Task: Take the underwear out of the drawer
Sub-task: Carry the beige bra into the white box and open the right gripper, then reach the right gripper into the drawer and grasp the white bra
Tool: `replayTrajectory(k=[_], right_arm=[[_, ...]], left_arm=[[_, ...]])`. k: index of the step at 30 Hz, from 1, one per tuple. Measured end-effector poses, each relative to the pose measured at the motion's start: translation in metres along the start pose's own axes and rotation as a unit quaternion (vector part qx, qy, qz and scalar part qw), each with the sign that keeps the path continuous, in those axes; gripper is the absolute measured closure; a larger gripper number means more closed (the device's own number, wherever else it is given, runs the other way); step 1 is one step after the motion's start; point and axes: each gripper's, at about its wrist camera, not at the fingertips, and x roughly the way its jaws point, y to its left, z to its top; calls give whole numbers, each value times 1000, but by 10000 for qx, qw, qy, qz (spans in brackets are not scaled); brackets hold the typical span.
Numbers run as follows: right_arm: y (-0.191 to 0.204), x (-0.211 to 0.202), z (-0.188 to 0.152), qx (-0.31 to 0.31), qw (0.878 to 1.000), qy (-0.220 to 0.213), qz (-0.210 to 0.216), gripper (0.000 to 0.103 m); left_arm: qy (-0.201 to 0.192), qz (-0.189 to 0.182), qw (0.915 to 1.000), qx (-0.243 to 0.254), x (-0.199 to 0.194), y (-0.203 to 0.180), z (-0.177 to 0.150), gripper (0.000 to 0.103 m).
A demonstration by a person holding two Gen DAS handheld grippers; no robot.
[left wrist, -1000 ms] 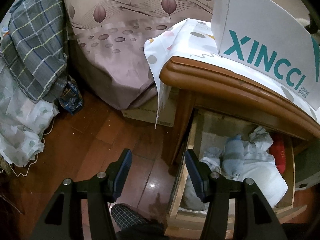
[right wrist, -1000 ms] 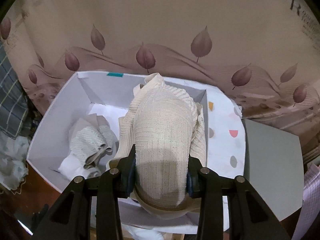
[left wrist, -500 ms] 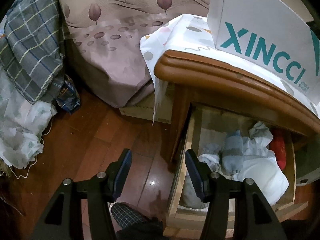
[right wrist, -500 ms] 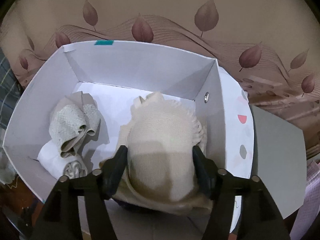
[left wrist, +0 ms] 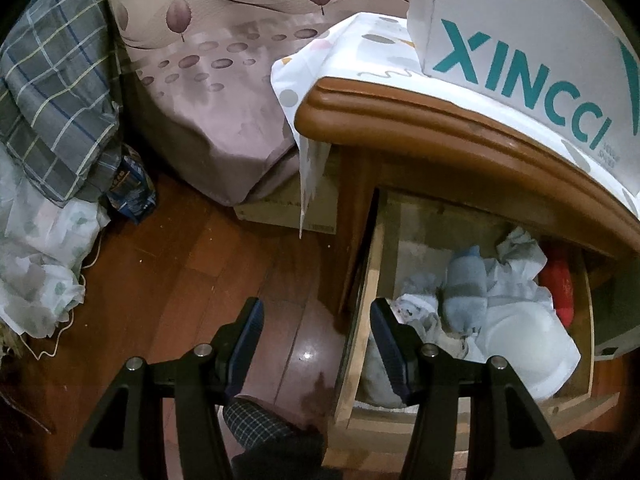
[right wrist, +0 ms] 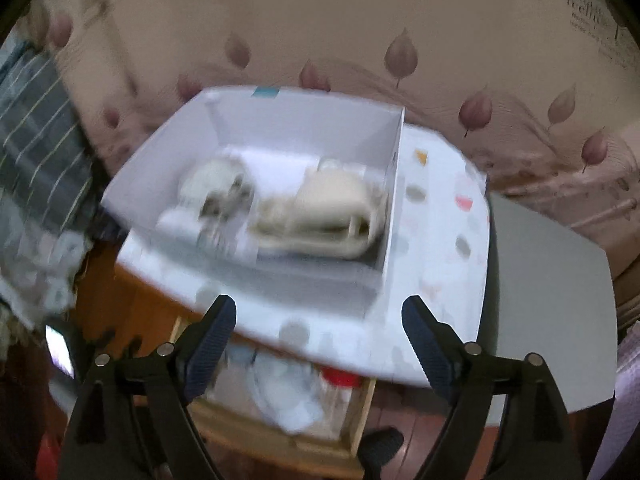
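Fingers of the right gripper are spreading wider, and nothing is between them. Just past them sits the white box on the cabinet top. A cream piece of underwear lies inside that box, near its right wall, soft and folded over. A paler bundle lies near the box's left wall. The picture is blurry, so small details are hard to tell.

Fingers of the left gripper stand half open and hold nothing. They hang over the left edge of the open drawer, below the box. Inside the drawer are more soft clothes: a blue-grey roll, white crumpled cloth and something red.

One piece looks dropped off. Next, a hand must likely reach down into the drawer and pinch another piece.
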Motion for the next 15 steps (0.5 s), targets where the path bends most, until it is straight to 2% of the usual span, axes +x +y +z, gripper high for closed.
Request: replayTrajectory(k=[3,8,15], right_arm=[[3,9,-34,-110,9997,230,54,20],[8,53,-88,-134,9975,683,96,20],[28,119,-134,-375,9914,1247,118,20]], left_arm=[[0,-36,10000,48,0,-2,-1,46],[25,-63,9999,123,0,-5,-3,46],[57,-101,9998,150,1,-7,-4,46]])
